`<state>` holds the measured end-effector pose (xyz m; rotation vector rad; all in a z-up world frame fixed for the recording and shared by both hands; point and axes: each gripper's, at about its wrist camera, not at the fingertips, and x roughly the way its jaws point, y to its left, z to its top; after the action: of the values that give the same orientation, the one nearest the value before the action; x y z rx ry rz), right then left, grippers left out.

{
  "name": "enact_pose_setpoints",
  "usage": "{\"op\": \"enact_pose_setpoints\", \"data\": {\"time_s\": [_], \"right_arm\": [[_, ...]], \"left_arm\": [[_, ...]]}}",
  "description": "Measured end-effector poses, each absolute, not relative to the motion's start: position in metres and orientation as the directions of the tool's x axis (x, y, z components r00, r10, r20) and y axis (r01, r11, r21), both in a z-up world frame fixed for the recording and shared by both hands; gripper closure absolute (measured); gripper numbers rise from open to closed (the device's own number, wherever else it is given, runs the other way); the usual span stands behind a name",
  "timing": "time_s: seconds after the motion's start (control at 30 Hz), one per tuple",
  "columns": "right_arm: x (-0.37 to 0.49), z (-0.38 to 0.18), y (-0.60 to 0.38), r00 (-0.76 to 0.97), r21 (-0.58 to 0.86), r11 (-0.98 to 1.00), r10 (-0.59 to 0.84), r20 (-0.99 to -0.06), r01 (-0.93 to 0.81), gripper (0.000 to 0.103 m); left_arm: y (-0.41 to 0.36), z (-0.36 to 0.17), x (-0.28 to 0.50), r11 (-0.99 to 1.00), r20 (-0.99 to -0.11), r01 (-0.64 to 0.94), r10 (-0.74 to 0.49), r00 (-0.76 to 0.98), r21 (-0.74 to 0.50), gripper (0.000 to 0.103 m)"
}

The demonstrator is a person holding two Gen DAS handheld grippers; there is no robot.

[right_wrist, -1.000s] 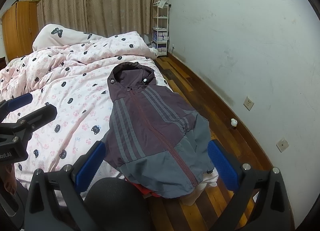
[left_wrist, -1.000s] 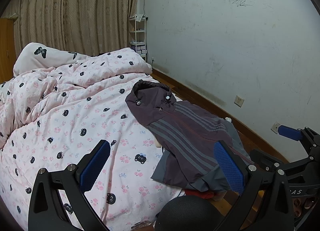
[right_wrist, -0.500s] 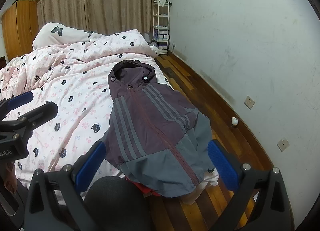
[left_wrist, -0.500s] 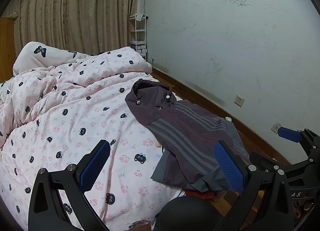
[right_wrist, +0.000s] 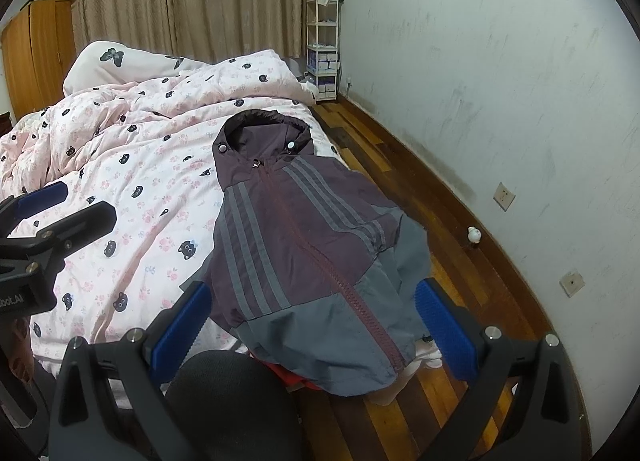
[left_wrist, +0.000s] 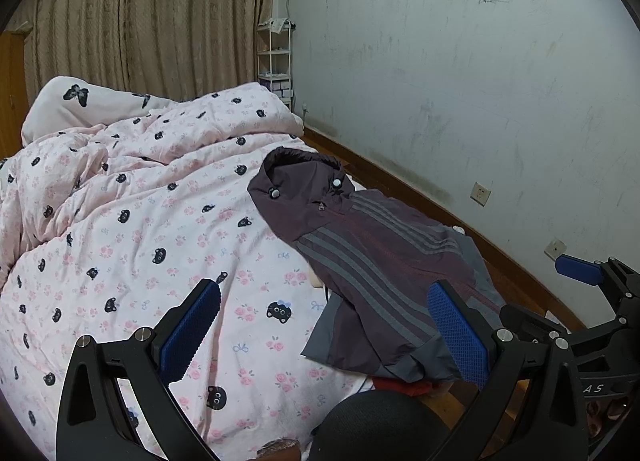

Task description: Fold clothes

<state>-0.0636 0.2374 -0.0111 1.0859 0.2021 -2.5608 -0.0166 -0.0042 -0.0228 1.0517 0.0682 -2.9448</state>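
A dark maroon and grey hooded jacket (left_wrist: 372,253) (right_wrist: 304,245) with grey stripes lies front up on the bed's right edge, hood toward the far end and sleeves tucked under. Its hem hangs over the near corner, above something red (right_wrist: 292,375). My left gripper (left_wrist: 324,329) stands open above the pink bedding, just left of the jacket's hem, holding nothing. My right gripper (right_wrist: 310,321) is open too, with the grey hem showing between its blue pads and no contact seen. Each gripper shows at the edge of the other's view.
A pink quilt (left_wrist: 132,229) with cat and flower prints covers the bed, bunched up at the far end. A wooden floor strip (right_wrist: 432,221) runs between the bed and a white wall (right_wrist: 500,81). A white shelf (right_wrist: 324,45) stands by the curtain, a wardrobe (right_wrist: 40,49) far left.
Both views drifted only slightly. The jacket has not moved, and both grippers stay open.
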Motion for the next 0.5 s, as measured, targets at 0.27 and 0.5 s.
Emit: {"op": "enact_pose_setpoints", "data": {"time_s": [0.27, 0.5], "right_arm": [[-0.085, -0.041, 0.232, -0.606, 0.006, -0.927, -0.25, -0.755, 0.375, 0.0], [-0.109, -0.06, 0.23, -0.589, 0.006, -0.93, -0.237, -0.773, 0.367, 0.0]], "left_arm": [[-0.022, -0.067, -0.065, -0.991, -0.678, 0.005, 0.086, -0.73, -0.131, 0.0], [-0.029, -0.098, -0.108, -0.981, -0.697, -0.014, 0.148, -0.702, -0.194, 0.001]]}}
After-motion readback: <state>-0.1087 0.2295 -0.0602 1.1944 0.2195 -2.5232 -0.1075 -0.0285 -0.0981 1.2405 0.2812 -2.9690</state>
